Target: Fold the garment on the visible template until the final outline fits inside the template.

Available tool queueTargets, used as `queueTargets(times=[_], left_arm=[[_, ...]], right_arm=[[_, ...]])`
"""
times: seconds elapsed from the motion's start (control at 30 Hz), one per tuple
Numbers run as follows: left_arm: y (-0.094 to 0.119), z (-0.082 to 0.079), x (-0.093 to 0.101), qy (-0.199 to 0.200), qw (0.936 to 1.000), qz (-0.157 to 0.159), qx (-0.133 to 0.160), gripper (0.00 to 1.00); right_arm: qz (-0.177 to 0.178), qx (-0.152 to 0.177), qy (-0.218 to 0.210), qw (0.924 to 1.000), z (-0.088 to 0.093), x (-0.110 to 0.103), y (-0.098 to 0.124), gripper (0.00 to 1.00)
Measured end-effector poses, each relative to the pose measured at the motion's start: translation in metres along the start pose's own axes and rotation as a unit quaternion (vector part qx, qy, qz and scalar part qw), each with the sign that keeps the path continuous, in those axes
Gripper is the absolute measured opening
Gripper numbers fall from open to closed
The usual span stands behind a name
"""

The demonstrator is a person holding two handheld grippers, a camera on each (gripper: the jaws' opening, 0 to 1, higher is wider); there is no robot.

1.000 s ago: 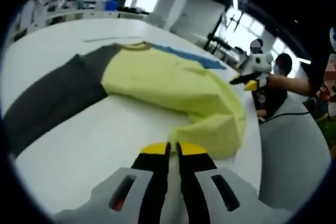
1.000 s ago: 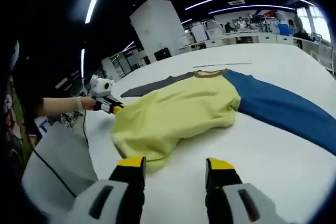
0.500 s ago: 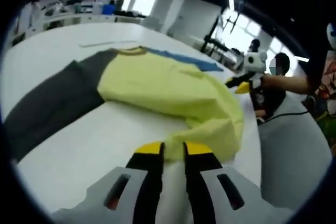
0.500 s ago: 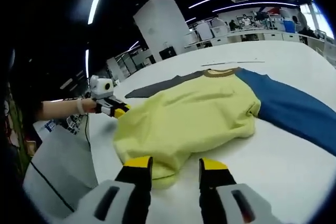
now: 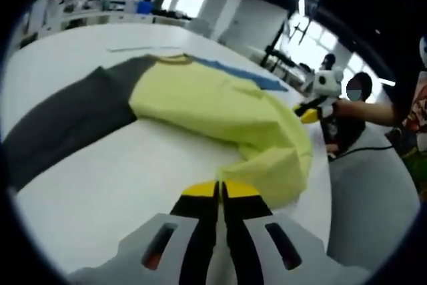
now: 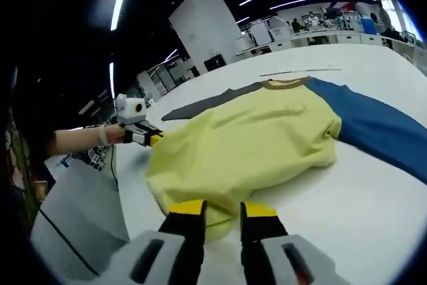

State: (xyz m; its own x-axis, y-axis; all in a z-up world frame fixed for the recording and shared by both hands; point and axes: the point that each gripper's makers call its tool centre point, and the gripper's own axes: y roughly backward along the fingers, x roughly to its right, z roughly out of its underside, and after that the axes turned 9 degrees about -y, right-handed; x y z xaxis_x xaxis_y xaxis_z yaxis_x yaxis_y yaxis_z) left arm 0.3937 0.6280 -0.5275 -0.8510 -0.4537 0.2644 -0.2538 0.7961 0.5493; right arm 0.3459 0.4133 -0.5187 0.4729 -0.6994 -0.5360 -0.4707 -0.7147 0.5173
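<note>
The left gripper (image 5: 219, 191) has two black jaws with yellow tips. They rise from a light grey body, and this body has two dark slots; something orange-red shows inside the left slot. The right gripper (image 6: 222, 210) looks the same: black jaws, yellow tips, grey body with dark slots. Seen from a distance, each gripper is black and yellow at the front, with a white box on top. A thin black cable hangs below the person's arm.

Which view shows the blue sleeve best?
The right gripper view: the blue sleeve lies broad and near across the table. In the left gripper view it is a thin strip behind the yellow body.
</note>
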Motion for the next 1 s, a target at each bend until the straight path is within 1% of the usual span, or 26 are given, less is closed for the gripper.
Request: queueTargets(times=[0.03,0.1,0.17,0.23,0.27,0.33,0.4,0.43,0.5,0.53,0.7,0.8,0.9,0.93,1.0], left_arm=[[0.001,0.000,0.001,0.002,1.0000,0.001,0.001,0.00],[0.001,0.001,0.002,0.001,1.0000,0.000,0.000,0.00],[0.002,0.002,0.002,0.000,1.0000,-0.001,-0.002,0.00],[0.003,0.001,0.003,-0.001,1.0000,-0.003,-0.003,0.00],[0.003,0.001,0.003,-0.003,1.0000,-0.004,-0.003,0.00],[0.003,0.000,0.004,-0.004,1.0000,-0.004,-0.003,0.00],[0.004,0.000,0.003,-0.005,1.0000,-0.006,-0.004,0.00],[0.004,0.000,0.002,-0.006,0.9999,-0.007,-0.004,0.00],[0.004,0.000,0.002,-0.006,0.9999,-0.009,-0.004,0.00],[0.005,0.000,0.001,-0.005,0.9999,-0.010,-0.004,0.00],[0.004,-0.001,-0.002,-0.007,0.9998,-0.016,-0.006,0.00],[0.004,-0.003,-0.005,-0.007,0.9998,-0.019,-0.007,0.00],[0.004,-0.004,-0.008,-0.006,0.9997,-0.023,-0.009,0.00],[0.004,-0.004,-0.010,-0.006,0.9996,-0.025,-0.010,0.00],[0.002,-0.004,-0.013,-0.004,0.9995,-0.027,-0.013,0.00]], right_arm=[[0.002,0.001,0.001,1.0000,-0.001,0.000,0.001,0.00],[0.000,0.004,-0.003,1.0000,-0.005,-0.002,0.003,0.00],[-0.010,0.006,-0.011,0.9999,-0.009,-0.006,0.006,0.00],[-0.014,0.006,-0.026,0.9995,-0.014,-0.010,0.010,0.00],[-0.023,0.006,-0.039,0.9990,-0.016,-0.014,0.011,0.00],[-0.031,0.013,-0.050,0.9982,-0.025,-0.020,0.013,0.00],[-0.040,0.012,-0.069,0.9968,-0.033,-0.025,0.012,0.00],[-0.042,0.014,-0.068,0.9967,-0.036,-0.026,0.012,0.00],[-0.055,0.019,-0.087,0.9945,-0.051,-0.035,0.008,0.00],[-0.057,0.018,-0.091,0.9940,-0.055,-0.037,0.006,0.00],[-0.069,0.013,-0.102,0.9923,-0.085,-0.048,-0.019,0.00],[-0.067,0.010,-0.111,0.9914,-0.098,-0.049,-0.036,0.00],[-0.073,0.002,-0.133,0.9884,-0.109,-0.051,-0.054,0.00],[-0.070,-0.006,-0.144,0.9871,-0.112,-0.051,-0.063,0.00],[-0.063,-0.012,-0.149,0.9868,-0.117,-0.047,-0.074,0.00]])
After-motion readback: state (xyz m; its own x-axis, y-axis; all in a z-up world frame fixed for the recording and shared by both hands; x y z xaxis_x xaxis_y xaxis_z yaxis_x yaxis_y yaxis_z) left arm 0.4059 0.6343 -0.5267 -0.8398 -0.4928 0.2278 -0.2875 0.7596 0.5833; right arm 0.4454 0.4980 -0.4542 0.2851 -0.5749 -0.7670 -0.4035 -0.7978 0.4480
